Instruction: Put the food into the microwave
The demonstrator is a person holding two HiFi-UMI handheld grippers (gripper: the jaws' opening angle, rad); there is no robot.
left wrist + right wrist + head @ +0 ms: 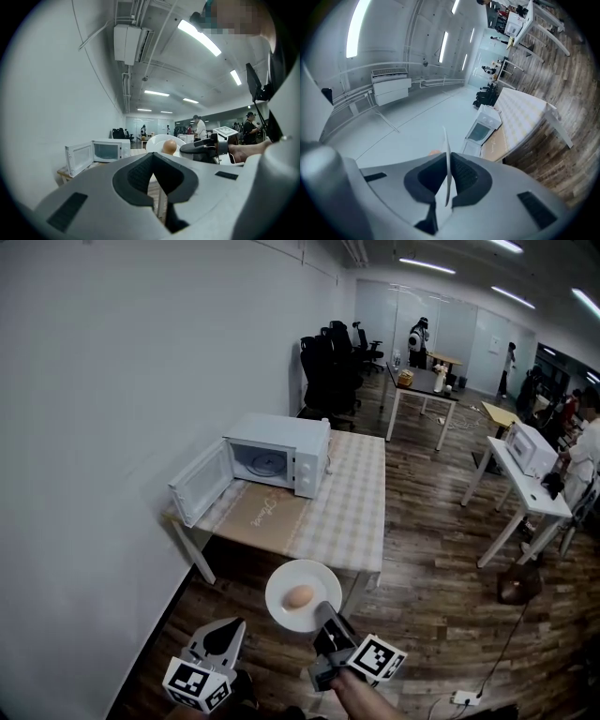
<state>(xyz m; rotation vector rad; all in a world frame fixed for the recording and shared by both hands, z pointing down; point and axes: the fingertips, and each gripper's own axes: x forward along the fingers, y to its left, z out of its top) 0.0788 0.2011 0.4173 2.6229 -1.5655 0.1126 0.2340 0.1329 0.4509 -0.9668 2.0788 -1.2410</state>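
The right claw point(324, 615) pinched the near rim of a white plate point(281, 606), its jaws pressed onto the thin edge from both sides. It held the plate level in the air, short of the surface point(352, 521) and above the wooden floor point(422, 596). A brown egg point(299, 596) lay near the middle of the plate. The left claw point(228, 626) hung just to the left of the plate, jaws pressed together with nothing between them. On the surface, close to the wall, stood a white microwave point(298, 448). Its door point(199, 482) was swung wide open to the left, and the round glass tray point(262, 463) showed inside. The egg was well apart from the microwave.
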